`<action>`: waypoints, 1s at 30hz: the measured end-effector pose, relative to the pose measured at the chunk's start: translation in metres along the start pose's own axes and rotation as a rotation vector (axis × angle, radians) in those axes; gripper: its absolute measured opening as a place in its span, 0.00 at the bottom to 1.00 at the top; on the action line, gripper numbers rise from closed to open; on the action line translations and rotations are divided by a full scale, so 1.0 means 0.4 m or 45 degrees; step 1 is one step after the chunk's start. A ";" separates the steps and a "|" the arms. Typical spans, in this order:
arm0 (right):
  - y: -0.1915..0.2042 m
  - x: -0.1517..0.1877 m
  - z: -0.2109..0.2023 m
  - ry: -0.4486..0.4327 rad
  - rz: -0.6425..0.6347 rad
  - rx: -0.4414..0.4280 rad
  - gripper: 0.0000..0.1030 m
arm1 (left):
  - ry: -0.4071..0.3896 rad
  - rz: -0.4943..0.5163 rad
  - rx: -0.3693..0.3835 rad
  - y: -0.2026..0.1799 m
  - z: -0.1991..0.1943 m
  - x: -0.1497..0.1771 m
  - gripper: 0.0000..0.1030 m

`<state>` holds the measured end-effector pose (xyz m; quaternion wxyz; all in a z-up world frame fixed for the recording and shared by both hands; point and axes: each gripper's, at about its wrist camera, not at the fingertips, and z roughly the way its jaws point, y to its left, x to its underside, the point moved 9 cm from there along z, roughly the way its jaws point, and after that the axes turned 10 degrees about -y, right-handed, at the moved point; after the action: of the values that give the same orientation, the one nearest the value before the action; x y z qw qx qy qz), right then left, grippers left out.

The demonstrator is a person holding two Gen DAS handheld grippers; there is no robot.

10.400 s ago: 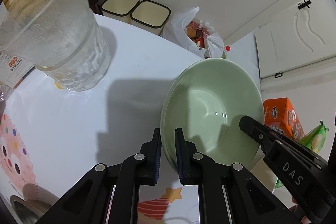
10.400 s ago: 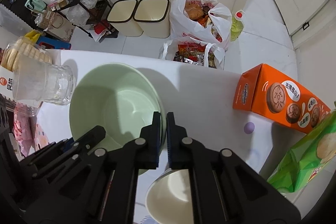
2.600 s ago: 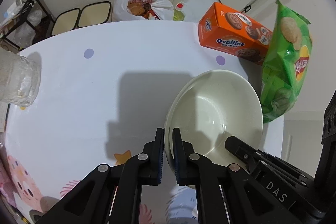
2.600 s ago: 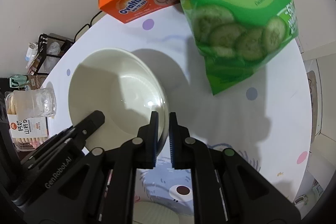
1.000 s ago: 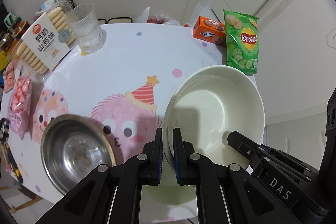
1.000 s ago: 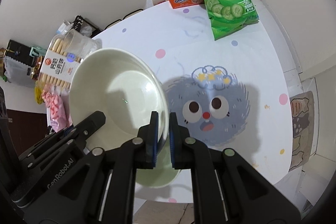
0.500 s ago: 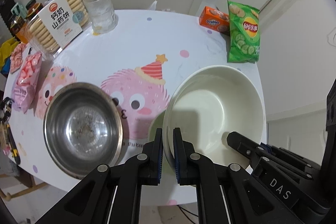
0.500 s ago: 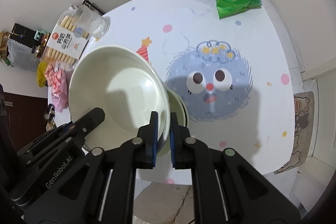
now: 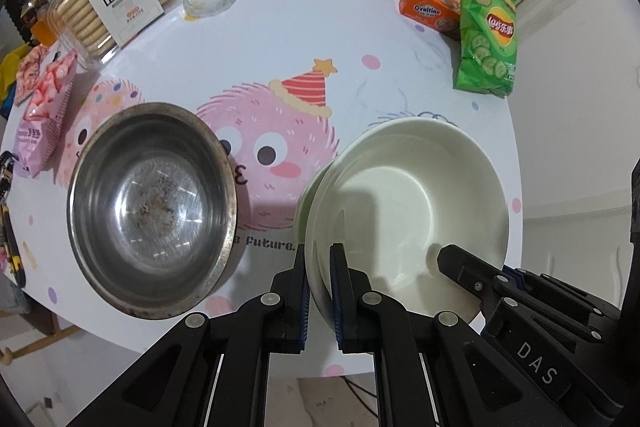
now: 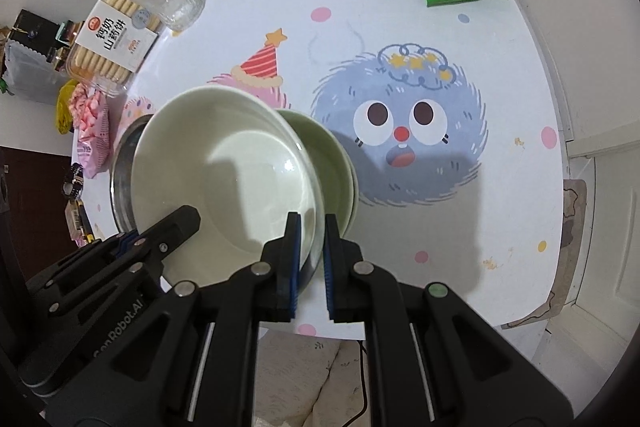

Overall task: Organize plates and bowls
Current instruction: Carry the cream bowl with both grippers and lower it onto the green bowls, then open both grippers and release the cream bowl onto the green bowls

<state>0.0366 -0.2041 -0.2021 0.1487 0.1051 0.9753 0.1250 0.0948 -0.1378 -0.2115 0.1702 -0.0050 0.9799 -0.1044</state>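
Your left gripper (image 9: 319,297) and right gripper (image 10: 308,259) each clamp opposite rims of the cream bowl (image 9: 408,211), held tilted above the green bowl (image 10: 332,163), offset toward the steel bowl (image 9: 150,207).

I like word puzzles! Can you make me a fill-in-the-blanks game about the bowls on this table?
1. Both grippers pinch the rim of the ____ bowl.
2. Just under it sits a pale ____ bowl.
3. The bowl with crumbs in it is made of ____.
4. The party hat on the tablecloth has a ____ on top.

Missing words: white, green, metal, star
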 end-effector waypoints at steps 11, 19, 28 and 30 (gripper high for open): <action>-0.012 0.008 0.028 0.054 -0.020 0.034 0.12 | 0.057 0.001 0.010 0.000 0.040 0.010 0.08; -0.009 0.005 0.036 0.073 -0.036 0.050 0.12 | 0.075 -0.008 0.023 0.000 0.049 0.008 0.09; -0.008 0.004 0.043 0.104 -0.160 0.130 0.12 | 0.107 0.010 0.028 -0.009 0.057 0.015 0.11; -0.012 0.004 0.044 0.110 -0.163 0.137 0.12 | 0.119 0.006 0.033 -0.011 0.060 0.018 0.12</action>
<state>0.0398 -0.2044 -0.2200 0.1084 0.0449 0.9908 0.0670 0.0959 -0.1473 -0.2351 0.1246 0.0043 0.9853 -0.1169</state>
